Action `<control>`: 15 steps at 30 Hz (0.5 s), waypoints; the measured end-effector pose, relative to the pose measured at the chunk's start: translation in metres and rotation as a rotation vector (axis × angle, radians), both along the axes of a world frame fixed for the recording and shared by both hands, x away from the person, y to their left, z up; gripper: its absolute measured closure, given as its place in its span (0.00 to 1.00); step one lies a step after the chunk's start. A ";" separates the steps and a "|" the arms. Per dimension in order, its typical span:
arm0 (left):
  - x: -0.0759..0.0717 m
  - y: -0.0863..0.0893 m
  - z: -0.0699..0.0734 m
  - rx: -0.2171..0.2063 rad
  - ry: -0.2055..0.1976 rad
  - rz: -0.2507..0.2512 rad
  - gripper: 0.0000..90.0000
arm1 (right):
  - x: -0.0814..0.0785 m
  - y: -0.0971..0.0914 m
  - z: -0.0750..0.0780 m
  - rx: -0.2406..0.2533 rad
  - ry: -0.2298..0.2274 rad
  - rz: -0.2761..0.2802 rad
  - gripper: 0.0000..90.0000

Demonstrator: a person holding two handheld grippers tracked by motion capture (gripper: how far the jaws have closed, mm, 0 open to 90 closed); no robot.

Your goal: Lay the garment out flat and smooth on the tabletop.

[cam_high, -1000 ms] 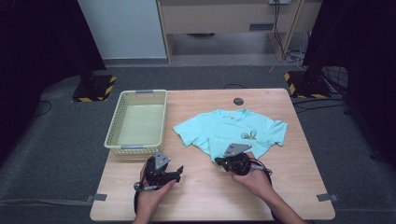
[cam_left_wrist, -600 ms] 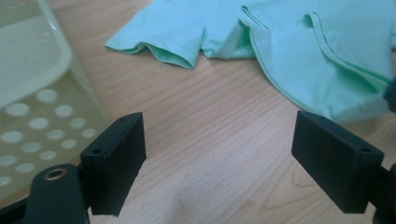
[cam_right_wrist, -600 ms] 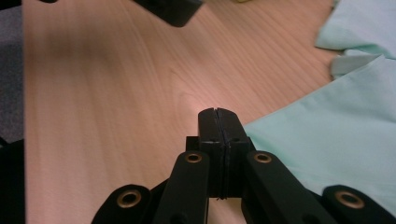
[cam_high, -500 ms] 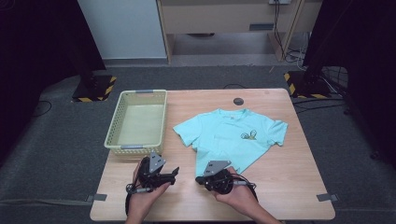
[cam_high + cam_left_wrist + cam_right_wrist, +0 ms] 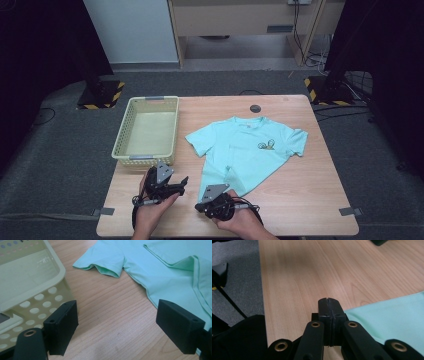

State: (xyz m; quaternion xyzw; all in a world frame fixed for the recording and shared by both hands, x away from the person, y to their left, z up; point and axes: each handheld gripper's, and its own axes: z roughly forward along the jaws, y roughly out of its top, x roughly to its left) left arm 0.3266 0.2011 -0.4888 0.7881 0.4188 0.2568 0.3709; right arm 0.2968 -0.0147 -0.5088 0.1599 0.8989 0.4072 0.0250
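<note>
The table [image 5: 300, 200] is evenly lit from above; the surroundings are left dark. Soft blur is seen at the gripper views' lower edges.

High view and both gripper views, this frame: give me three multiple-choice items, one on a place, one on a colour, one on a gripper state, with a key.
1. Where does the basket stand relative to the T-shirt in the high view?
A. To its left
B. On top of it
C. To its right

2. What colour is the T-shirt?
A. Red
B. Mint green
C. Black

3. How do the jaws of the left gripper stand?
A. Shut on the basket
B. Pressed together
C. Wide apart, with bare table between them

Key: 1 A, the basket sits at the table's left side, apart from the shirt. 2 B, the cloth is pale green in every view. 3 C, the left gripper view shows wood between the two pads.
</note>
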 end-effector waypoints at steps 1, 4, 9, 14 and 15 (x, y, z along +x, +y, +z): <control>0.000 0.000 0.000 0.003 0.001 -0.002 0.19 | 0.000 0.000 0.000 0.000 0.000 0.000 1.00; 0.000 -0.001 -0.002 0.009 0.008 -0.007 0.19 | -0.003 0.004 0.000 0.006 0.010 0.009 1.00; 0.001 0.000 -0.003 0.009 0.011 -0.004 0.19 | -0.006 0.006 0.001 0.014 0.024 0.031 0.91; 0.002 -0.001 -0.005 0.014 0.018 -0.006 0.19 | -0.006 -0.003 0.006 0.029 0.023 -0.016 0.63; 0.002 -0.002 -0.007 0.016 0.021 -0.008 0.19 | -0.005 -0.006 0.007 0.031 0.020 -0.023 0.60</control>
